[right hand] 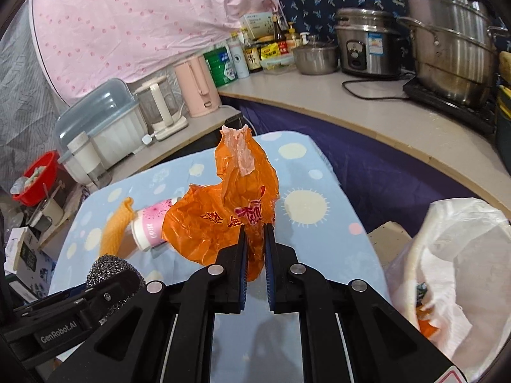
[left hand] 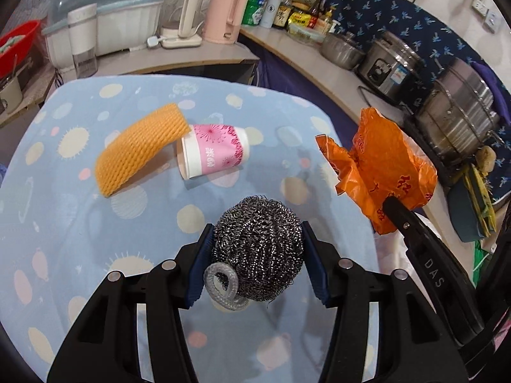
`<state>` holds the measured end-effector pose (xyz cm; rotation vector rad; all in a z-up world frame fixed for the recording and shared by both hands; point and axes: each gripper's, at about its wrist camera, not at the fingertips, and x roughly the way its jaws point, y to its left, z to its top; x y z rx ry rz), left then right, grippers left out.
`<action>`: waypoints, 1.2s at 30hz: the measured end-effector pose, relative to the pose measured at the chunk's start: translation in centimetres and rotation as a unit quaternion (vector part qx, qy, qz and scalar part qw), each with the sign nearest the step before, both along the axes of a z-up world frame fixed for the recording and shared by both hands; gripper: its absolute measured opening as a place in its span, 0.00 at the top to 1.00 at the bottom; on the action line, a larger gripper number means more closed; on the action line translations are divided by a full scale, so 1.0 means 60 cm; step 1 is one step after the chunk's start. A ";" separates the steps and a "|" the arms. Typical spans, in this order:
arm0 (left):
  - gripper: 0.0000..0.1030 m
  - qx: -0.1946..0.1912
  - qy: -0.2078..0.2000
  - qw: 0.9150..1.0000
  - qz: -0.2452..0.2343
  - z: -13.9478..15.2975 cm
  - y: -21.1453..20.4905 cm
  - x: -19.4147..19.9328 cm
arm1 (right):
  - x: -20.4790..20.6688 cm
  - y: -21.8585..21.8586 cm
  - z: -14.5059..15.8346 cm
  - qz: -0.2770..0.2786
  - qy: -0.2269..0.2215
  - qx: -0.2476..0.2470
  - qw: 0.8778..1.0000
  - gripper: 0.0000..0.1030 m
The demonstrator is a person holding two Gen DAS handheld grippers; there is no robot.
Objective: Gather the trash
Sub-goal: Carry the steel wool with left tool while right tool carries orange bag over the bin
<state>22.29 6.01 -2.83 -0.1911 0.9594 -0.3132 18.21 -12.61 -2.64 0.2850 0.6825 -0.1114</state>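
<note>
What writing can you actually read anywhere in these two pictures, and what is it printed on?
"DAS": on the right gripper arm, left wrist view.
"GenRobot.AI": on the left gripper body, right wrist view.
Red characters on the orange plastic bag: crumpled, unreadable.
Print on the paper cup: too blurred.
Labels on the bottles and packets: too small.

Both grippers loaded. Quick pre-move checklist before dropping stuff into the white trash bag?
1. Left gripper clamped on the steel wool ball: ok, pads press both sides.
2. Right gripper pinching the orange plastic bag: ok.
3. Both loads lifted clear of the tablecloth: ok, as far as seen.
4. White trash bag mouth open: ok, contents visible inside.
5. Bag within reach of the left gripper: cannot tell.
6. Table cleared: not ok, paper cup and yellow foam net remain.
</note>
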 end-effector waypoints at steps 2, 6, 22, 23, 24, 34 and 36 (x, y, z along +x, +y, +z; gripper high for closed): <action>0.51 0.000 -0.011 1.000 -0.005 0.019 -0.005 -0.021 | -0.027 -0.005 0.021 -0.005 -0.013 -0.001 1.000 0.91; 0.51 0.002 -0.033 0.999 -0.019 0.051 -0.017 -0.063 | -0.079 -0.016 0.055 -0.014 -0.034 -0.005 0.999 0.91; 0.51 0.014 -0.077 0.994 -0.079 0.108 -0.103 -0.198 | -0.242 -0.081 0.105 -0.055 -0.073 -0.013 0.996 0.91; 0.51 0.016 -0.079 0.993 -0.084 0.109 -0.112 -0.204 | -0.250 -0.086 0.105 -0.059 -0.073 -0.013 0.996 0.91; 0.51 0.018 -0.080 0.993 -0.089 0.109 -0.120 -0.209 | -0.258 -0.091 0.104 -0.063 -0.073 -0.013 0.995 0.91; 0.51 0.027 -0.082 0.987 -0.137 0.102 -0.201 -0.245 | -0.324 -0.170 0.084 -0.115 -0.066 -0.010 0.991 0.91; 0.51 0.029 -0.081 0.985 -0.146 0.099 -0.220 -0.250 | -0.333 -0.187 0.077 -0.125 -0.064 -0.008 0.990 0.91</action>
